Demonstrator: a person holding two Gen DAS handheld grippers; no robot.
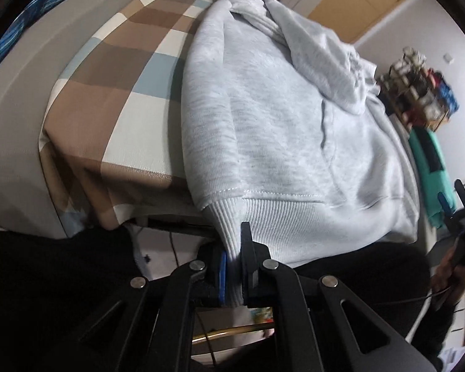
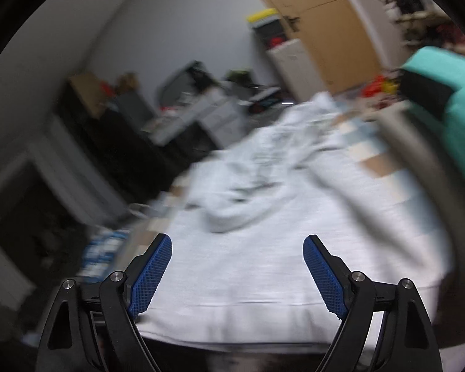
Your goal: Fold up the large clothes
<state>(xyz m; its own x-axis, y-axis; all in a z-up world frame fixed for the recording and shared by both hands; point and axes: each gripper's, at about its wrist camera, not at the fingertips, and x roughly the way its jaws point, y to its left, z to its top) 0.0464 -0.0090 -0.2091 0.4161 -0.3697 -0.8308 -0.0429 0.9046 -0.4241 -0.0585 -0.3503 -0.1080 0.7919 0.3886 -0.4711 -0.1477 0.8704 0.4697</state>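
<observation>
Grey hoodie (image 1: 282, 142) spread on checked tablecloth (image 1: 114, 86), ribbed hem at near table edge. Left gripper (image 1: 232, 266) clamped on hem corner where a sleeve lies folded in; right gripper (image 2: 237, 276) spread wide, empty, above hem. Step judged: sleeve folded, hem about to lift. Next: right grasp on opposite hem corner. Right view motion-blurred; far side hard to read.

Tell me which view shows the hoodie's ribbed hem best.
The left wrist view: the ribbed hem is sharp there, with its corner clamped in the left tool. The right wrist view shows the hem only as a blurred band beneath the open right tool.
</observation>
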